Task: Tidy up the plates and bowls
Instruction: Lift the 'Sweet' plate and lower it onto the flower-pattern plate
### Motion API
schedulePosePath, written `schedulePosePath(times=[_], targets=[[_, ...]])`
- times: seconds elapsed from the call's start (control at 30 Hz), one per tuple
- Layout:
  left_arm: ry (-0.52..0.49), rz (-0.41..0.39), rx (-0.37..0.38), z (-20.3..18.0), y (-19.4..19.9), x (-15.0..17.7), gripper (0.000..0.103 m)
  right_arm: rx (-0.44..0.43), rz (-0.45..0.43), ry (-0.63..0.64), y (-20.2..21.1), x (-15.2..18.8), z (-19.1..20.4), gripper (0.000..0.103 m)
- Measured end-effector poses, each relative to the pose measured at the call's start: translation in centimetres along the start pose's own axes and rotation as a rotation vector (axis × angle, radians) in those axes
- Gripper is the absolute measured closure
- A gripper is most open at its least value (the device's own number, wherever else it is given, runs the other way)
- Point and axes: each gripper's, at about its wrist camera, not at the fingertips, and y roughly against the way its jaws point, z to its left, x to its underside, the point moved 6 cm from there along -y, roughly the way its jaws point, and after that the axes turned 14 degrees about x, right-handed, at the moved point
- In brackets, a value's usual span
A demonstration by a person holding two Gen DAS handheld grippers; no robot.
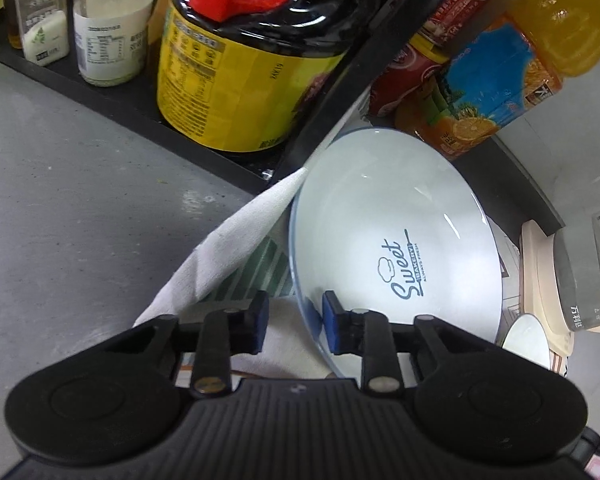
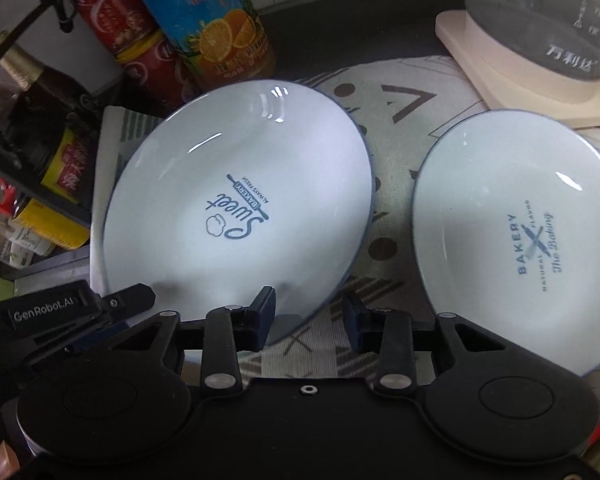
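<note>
Left wrist view, far left: spice jar (image 1: 44,16) and milk bottle (image 1: 112,28) on a black shelf (image 1: 112,100), then a big yellow-labelled jug (image 1: 236,80) with a red handle, all crowding the far edge of the grey counter (image 1: 60,208). A black post (image 1: 364,48) slants down right in front of the Sweet plate (image 1: 396,232). Red cans (image 1: 412,68) and an orange juice bottle (image 1: 512,68) stand just behind that plate. A white cloth (image 1: 236,248) is folded up against the plate's left rim. Plate is glossy white ceramic, thin blue rim, round and shallow, tilted up off the cloth. Left gripper (image 1: 296,322) low and level, jaws moderately open, straddling the plate's near rim: right pad (image 1: 334,322) over the inside face, left pad (image 1: 260,322) outside, not clamped. Far right, a glass kettle (image 1: 588,272) on a cream base and a small white dish (image 1: 526,340) edge. Right wrist view: the left gripper's black body (image 2: 60,312) shows at the Sweet plate's (image 2: 236,208) near left rim; cans (image 2: 140,52) and juice (image 2: 216,28) behind it. Patterned cloth (image 2: 388,208) beneath, matte with brown shapes. Second plate, Bakery (image 2: 516,232), same glossy type, sits right of the first, apart. Right gripper (image 2: 310,316) held low, jaws wide, holding nothing, left pad (image 2: 264,316) over the Sweet plate's near rim, right pad (image 2: 354,320) over cloth. Kettle (image 2: 548,16) far right on a cream board (image 2: 500,72).
</note>
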Motion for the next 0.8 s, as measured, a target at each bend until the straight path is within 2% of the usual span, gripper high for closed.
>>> schedulePosePath(times=[0.1,0.23,0.33,0.4,0.5,0.8], targets=[[-0.039,-0.004,0.014,-0.7,-0.5,0.1,0.091,-0.015,0.007,-0.018,-0.6,-0.3,0.1,0.074],[-0.039,0.000,-0.004,-1.1,-0.3,0.5,0.091,-0.037,0.001,-0.061,-1.1,-0.5,-0.4,0.078],[-0.088,-0.026,0.004,-2.1,0.8,0.6,0.091,-0.082,0.011,-0.118,-1.2,-0.3,-1.5,0.085],[-0.099,-0.030,0.010,-2.6,1.6,0.8,0.091,-0.099,-0.017,-0.123,-0.4,-0.3,-2.0,0.088],[-0.117,-0.031,0.005,-2.9,2.3,1.1,0.091,-0.086,-0.068,-0.089,1.0,-0.1,-2.1,0.089],[-0.122,-0.033,0.017,-2.8,5.2,2.9,0.091,-0.091,-0.083,-0.116,3.4,2.2,-2.7,0.088]])
